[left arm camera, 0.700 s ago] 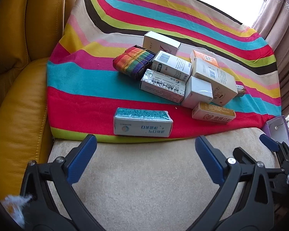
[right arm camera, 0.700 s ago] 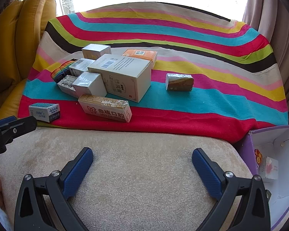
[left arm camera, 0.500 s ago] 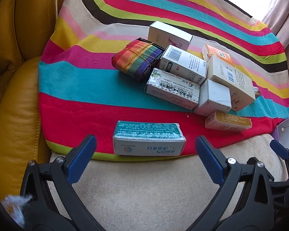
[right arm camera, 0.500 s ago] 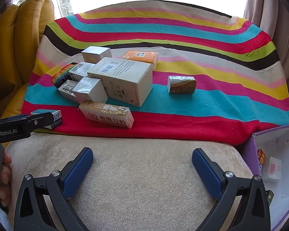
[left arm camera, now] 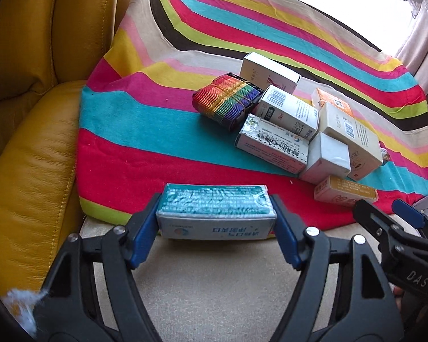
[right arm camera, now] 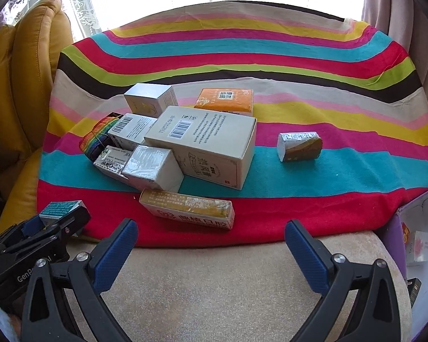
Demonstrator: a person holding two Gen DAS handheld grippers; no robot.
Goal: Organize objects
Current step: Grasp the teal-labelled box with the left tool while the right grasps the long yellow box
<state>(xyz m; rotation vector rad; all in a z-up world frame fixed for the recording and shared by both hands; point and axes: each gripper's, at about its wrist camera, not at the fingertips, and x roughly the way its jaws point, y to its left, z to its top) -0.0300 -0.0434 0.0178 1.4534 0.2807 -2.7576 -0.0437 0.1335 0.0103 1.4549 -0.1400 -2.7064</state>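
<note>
My left gripper (left arm camera: 216, 222) is shut on a teal-topped white box (left arm camera: 214, 213) at the near edge of the striped cloth (left arm camera: 145, 131); the box also shows in the right wrist view (right arm camera: 60, 209). My right gripper (right arm camera: 211, 242) is open and empty above the beige cushion, just short of a long yellow box (right arm camera: 187, 209). Behind it lies a pile of several boxes, with a large cream box (right arm camera: 205, 142), a small white box (right arm camera: 154, 168), an orange box (right arm camera: 225, 101) and a rainbow strap roll (left arm camera: 228, 99). A foil-wrapped box (right arm camera: 299, 146) lies apart at the right.
A purple-edged white container (right arm camera: 419, 228) with small items stands at the right edge. A yellow leather sofa arm (left arm camera: 28, 171) and backrest lie at the left. The beige cushion (right arm camera: 228, 290) fills the foreground. Curtains hang at the far right.
My left gripper moved forward over the teal-topped box and closed on it. My right gripper moved forward towards the long yellow box and stayed open.
</note>
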